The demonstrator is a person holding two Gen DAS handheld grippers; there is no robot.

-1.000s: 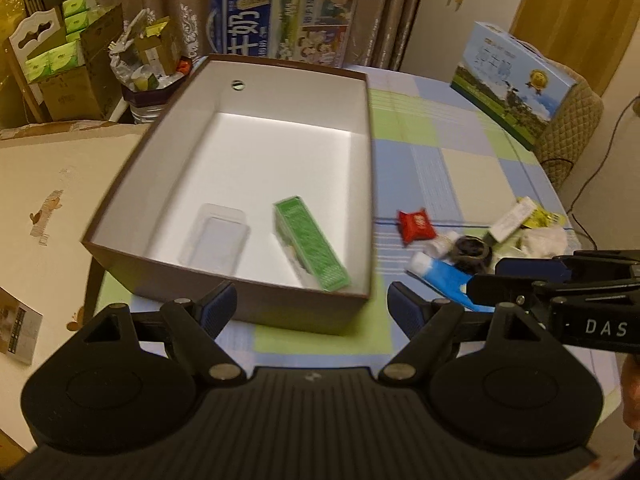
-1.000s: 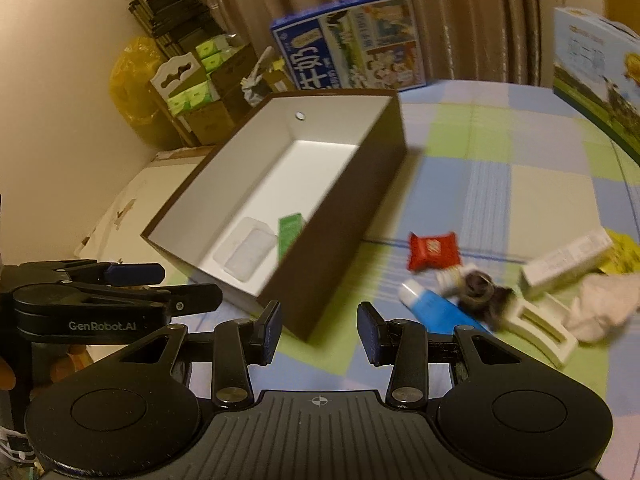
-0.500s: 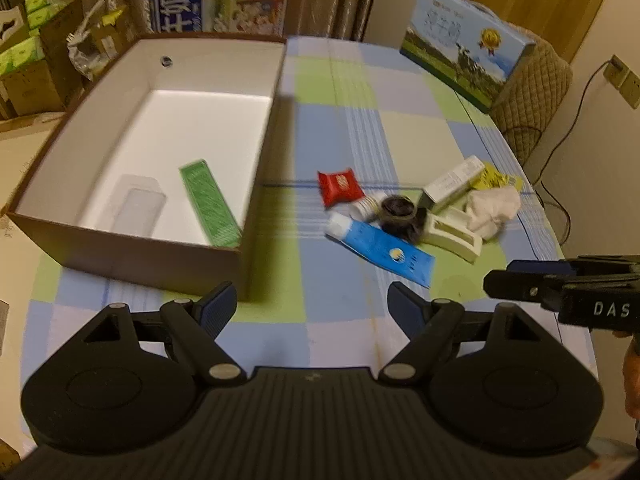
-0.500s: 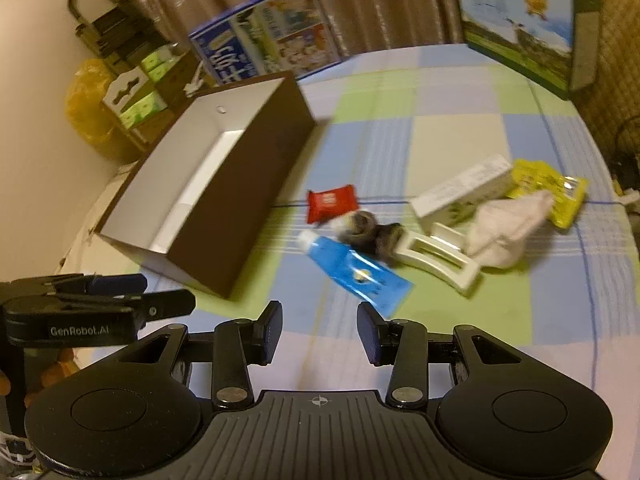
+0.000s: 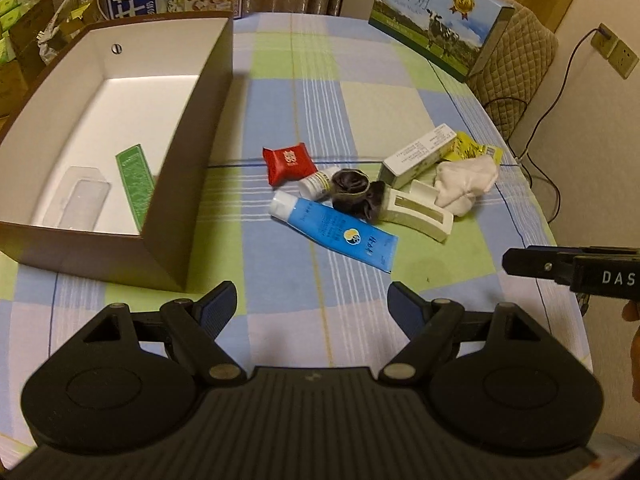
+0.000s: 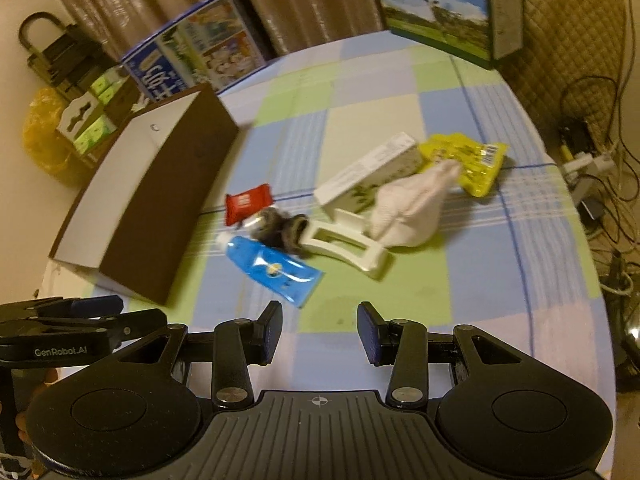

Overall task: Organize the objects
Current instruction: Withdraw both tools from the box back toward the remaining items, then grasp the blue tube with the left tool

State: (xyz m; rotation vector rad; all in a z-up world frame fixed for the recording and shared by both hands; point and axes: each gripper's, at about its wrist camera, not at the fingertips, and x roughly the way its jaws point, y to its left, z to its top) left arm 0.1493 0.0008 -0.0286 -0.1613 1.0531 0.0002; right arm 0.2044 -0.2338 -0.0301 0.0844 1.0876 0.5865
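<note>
- Far left, the brown box (image 5: 188, 184) sits open on the checked tablecloth (image 5: 320, 92); inside lie a green packet (image 5: 134, 178) and a clear plastic tray (image 5: 82, 200).
- Left gripper (image 5: 311, 304) hovers over the cloth beside the box, jaws wide apart, nothing between them.
- Centre, the clutter huddles together: red sachet (image 5: 289, 162), blue tube (image 5: 334, 234), dark scrunchie (image 5: 354, 194), white holder (image 5: 418, 216).
- Further right, a long white carton (image 6: 368, 172), white cloth (image 6: 408, 208) and yellow packet (image 6: 466, 160) overlap.
- Right gripper (image 6: 319, 332) hangs just short of the blue tube, jaws partly apart, empty.
</note>
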